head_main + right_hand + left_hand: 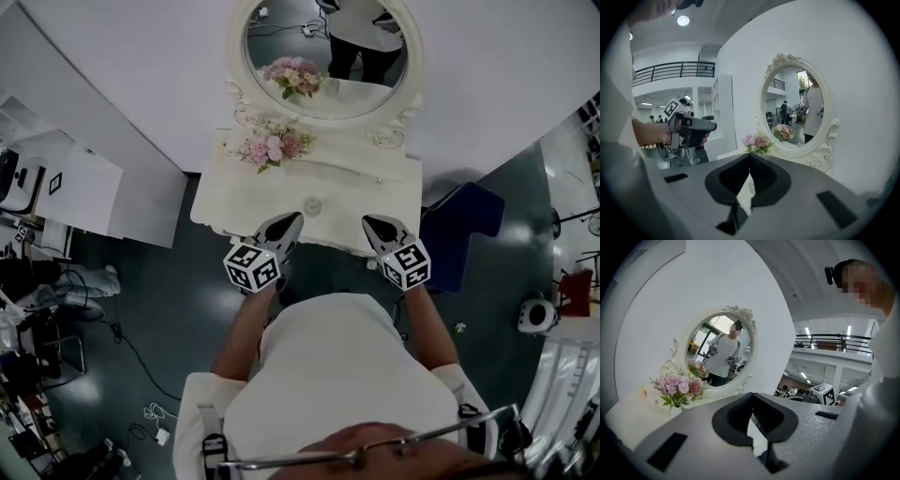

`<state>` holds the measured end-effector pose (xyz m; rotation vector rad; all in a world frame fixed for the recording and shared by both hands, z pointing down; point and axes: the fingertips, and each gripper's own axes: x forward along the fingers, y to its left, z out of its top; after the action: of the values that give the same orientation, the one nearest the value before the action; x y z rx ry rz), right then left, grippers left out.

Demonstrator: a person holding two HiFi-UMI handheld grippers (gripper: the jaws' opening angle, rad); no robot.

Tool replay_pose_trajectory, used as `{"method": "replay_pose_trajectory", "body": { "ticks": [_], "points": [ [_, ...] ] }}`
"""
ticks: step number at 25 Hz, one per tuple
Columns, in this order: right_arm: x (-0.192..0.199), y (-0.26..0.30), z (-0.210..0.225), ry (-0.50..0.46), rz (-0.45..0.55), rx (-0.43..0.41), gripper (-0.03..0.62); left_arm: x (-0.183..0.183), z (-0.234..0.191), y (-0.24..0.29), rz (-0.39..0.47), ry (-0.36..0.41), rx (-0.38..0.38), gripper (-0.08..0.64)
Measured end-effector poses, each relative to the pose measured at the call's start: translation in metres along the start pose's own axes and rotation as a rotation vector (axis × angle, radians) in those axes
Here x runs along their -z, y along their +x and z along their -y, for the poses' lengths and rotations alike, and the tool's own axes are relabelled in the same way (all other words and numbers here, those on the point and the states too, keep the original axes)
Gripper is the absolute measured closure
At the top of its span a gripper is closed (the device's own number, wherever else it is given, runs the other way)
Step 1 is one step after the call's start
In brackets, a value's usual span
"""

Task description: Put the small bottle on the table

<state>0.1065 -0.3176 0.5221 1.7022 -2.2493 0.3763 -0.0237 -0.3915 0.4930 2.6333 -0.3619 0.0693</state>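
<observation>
The left tool (752, 414) is holding its jaws pressed together with nothing between them, and the right tool (749, 180) is doing the same. On each, the dark pads (733, 420) are meeting along a thin seam (the left one is showing ribbed, rubbery-looking faces), set into a hard grey moulded shell. Both tools are hovering side by side over the front edge of the desk (366, 187), tips pointing toward the mirror (281, 37), probably because neither is carrying anything.

Just ahead of them, between their tips, a small round, pale, glassy-looking thing is standing on the desk near its front edge. I am taking it for the small bottle (312, 205) seen from above, though it is showing too small to be sure. If so, it is already resting where the task wants it, apart from both tools, and the job is looking finished.

The desk is showing a smooth cream top with a wavy, curved edge. Farther back on its left, a bunch of soft pink flowers (272, 145) is sitting out of the way, likely leaving the front free for setting things down. The oval mirror, framed in carved cream scrolls, is rising behind it against a plain white wall.
</observation>
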Motion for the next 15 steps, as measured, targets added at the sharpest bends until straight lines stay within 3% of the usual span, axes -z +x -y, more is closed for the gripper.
{"method": "replay_pose_trajectory", "body": {
  "ticks": [15],
  "points": [
    [-0.0042, 0.0015, -0.0062, -0.017, 0.014, -0.003, 0.586, 0.0054, -0.005, -0.0067, -0.005, -0.002, -0.031, 0.557]
  ]
}}
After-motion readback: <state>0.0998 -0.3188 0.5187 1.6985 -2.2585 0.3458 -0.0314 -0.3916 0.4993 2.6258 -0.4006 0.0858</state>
